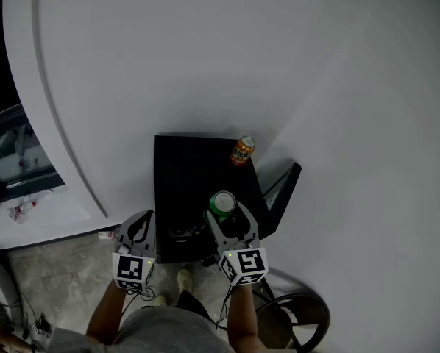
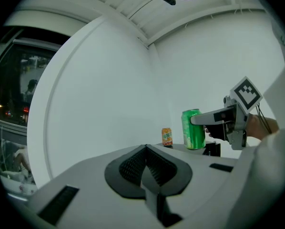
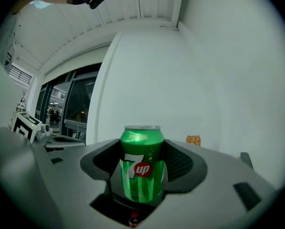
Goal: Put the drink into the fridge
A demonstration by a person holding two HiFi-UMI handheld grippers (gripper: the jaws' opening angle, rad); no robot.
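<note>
Right hand-held gripper (image 1: 229, 215) pinches green can (image 3: 142, 168) upright; left hand-held gripper (image 2: 146, 163) pressed together, empty. Hold can vertical, grip firm, during carry.

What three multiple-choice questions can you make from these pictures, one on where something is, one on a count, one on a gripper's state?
1. Where does the orange can stand?
A. on the grey floor
B. at the far right corner of the black top
C. inside a bag

2. How many drink cans show?
A. four
B. one
C. two

3. The left gripper is:
A. shut, with nothing in its jaws
B. clamped on a bottle
C. wide open

Key:
1 B: the head view shows it on that corner.
2 C: there is the green can, clamped in the jaws of the right gripper, plus the orange one.
3 A: its own view shows the jaws together and empty.
</note>
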